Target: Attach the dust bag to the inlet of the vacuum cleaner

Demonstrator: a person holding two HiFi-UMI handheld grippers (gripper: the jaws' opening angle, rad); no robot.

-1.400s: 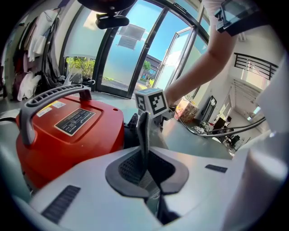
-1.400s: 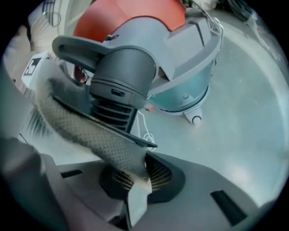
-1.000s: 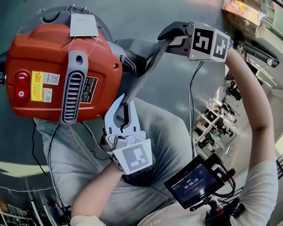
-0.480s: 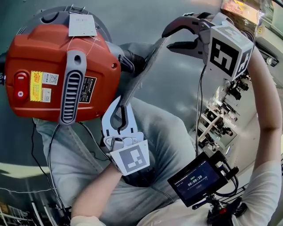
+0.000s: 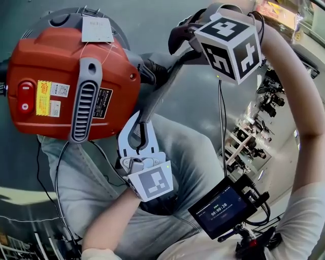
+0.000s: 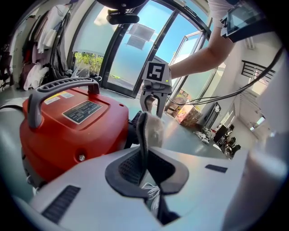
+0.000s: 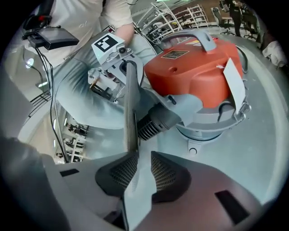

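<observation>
The red vacuum cleaner (image 5: 76, 76) lies at the left, its black ribbed inlet (image 5: 152, 71) pointing right. A grey dust bag (image 5: 163, 86) stretches in a narrow band past the inlet, between both grippers. My left gripper (image 5: 140, 122) is shut on the bag's lower end, just below the inlet; in the left gripper view the fabric (image 6: 151, 128) stands pinched in its pads. My right gripper (image 5: 183, 45) holds the upper end, marker cube facing up. In the right gripper view the bag (image 7: 131, 113) runs from those jaws (image 7: 139, 169) beside the inlet (image 7: 151, 126).
A white tag (image 5: 96, 29) hangs on the vacuum's top. The person's legs in jeans (image 5: 193, 152) lie under the bag. A small monitor (image 5: 223, 205) with cables sits at the lower right. Boxes (image 5: 279, 15) stand at the far upper right.
My right gripper has rolled so its marker cube turned toward the camera, and it shifted slightly left and up with the bag's end. The left gripper and the vacuum stayed put.
</observation>
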